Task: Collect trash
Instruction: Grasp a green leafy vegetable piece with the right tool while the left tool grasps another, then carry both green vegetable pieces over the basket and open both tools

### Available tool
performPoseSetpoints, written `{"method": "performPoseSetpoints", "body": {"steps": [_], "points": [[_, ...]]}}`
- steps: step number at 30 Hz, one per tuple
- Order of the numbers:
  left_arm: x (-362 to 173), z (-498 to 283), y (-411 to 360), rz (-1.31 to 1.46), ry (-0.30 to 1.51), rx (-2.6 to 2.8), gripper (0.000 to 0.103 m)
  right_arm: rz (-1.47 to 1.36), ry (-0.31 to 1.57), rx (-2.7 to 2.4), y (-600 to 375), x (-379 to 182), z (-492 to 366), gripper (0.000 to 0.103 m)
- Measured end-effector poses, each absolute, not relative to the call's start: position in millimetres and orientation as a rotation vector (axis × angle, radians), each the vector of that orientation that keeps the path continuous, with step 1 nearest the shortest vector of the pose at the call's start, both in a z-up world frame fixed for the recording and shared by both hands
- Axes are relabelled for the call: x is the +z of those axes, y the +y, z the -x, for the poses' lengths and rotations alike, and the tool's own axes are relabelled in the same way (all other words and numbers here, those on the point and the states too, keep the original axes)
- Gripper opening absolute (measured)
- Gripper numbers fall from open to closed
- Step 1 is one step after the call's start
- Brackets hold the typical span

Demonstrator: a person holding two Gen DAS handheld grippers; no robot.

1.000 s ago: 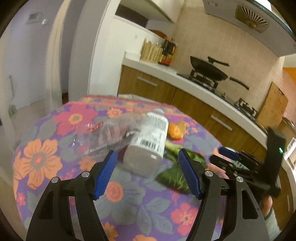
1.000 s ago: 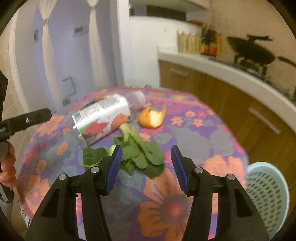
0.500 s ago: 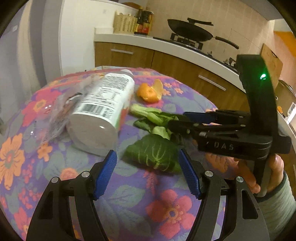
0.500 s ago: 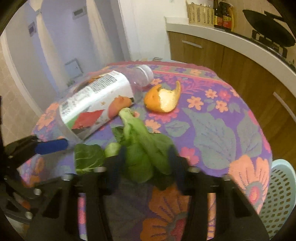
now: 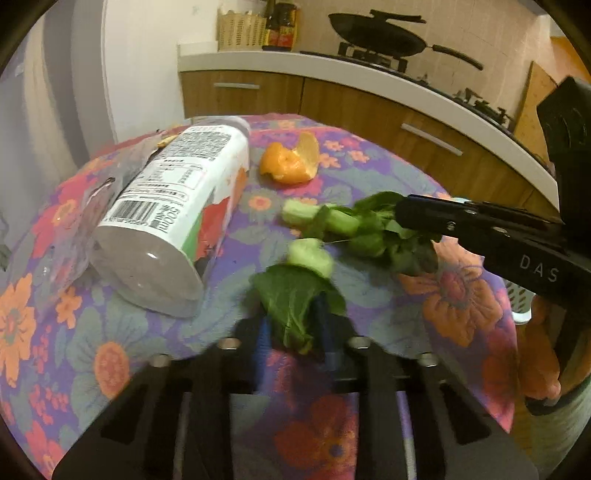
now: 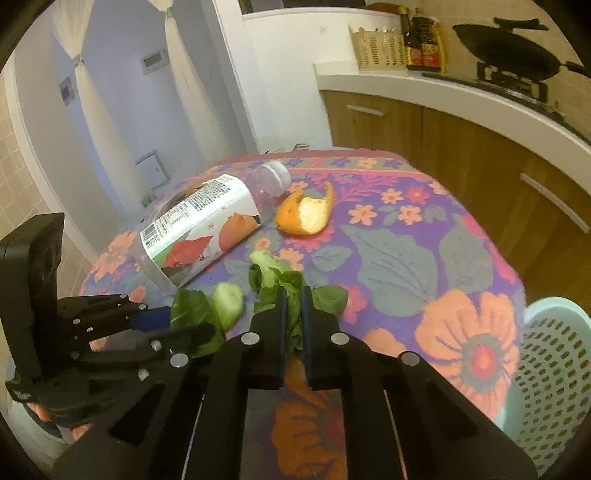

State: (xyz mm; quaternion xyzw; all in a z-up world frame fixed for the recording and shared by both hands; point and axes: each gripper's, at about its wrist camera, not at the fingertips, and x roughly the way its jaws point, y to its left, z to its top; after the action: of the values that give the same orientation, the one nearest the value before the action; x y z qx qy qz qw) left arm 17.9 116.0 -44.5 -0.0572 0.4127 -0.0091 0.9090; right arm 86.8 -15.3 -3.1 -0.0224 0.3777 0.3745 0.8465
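On the flowery table (image 6: 424,236), we pinch a green leaf (image 5: 295,306) in our left gripper (image 5: 291,334) and more greens (image 6: 291,291) in our right gripper (image 6: 293,314), ready for the basket (image 6: 554,373) just beside.

Home kitchen, wok (image 5: 380,31) on gas stove, wooden cabinets (image 6: 461,155), sauce bottles (image 6: 421,40), floral-clothed table (image 6: 399,254)

My left hand-held gripper (image 5: 291,341) is matt black plastic with blue pads and shiny metal bolts. The bottle (image 5: 173,218) is clear glossy plastic under a smooth printed label. A matt floral cloth (image 6: 399,258) covers the desk. The basket (image 6: 550,373) is pale perforated plastic; the cabinets (image 6: 443,147) look like wood.
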Motion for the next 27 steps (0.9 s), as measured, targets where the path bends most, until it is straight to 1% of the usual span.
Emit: {"method": "performPoseSetpoints", "body": {"steps": [7,10,11,13,14,17,22,23,24,25,27], "points": [[-32,1,120,0.155,0.792,-0.015,0.007,0.075,0.781,0.775,-38,1,-61,0.006],[-25,7,121,0.164,0.763,-0.024,0.006,0.067,0.810,0.791,-41,-7,-60,0.011],[-23,9,121,0.166,0.758,-0.026,0.006,0.066,0.813,0.791,-41,-10,-61,0.018],[-19,12,120,0.169,0.745,-0.026,0.006,0.055,0.804,0.779,-43,-11,-62,0.048],[-16,13,120,0.171,0.739,-0.029,0.006,0.044,0.794,0.779,-44,-12,-63,0.069],[-10,16,121,0.190,0.719,-0.044,0.006,0.050,0.793,0.804,-41,-12,-65,0.069],[-7,18,123,0.206,0.702,-0.042,0.006,0.162,0.799,0.754,-19,-26,-66,0.068],[-6,18,122,0.202,0.701,-0.042,0.006,0.185,0.799,0.744,-16,-28,-65,0.058],[-6,17,122,0.199,0.702,-0.043,0.006,0.209,0.799,0.743,-12,-29,-64,0.043],[-6,17,121,0.196,0.701,-0.042,0.006,0.220,0.797,0.740,-12,-30,-63,0.041],[-7,15,120,0.197,0.700,-0.046,0.006,0.255,0.794,0.713,-10,-34,-62,0.028]]}}
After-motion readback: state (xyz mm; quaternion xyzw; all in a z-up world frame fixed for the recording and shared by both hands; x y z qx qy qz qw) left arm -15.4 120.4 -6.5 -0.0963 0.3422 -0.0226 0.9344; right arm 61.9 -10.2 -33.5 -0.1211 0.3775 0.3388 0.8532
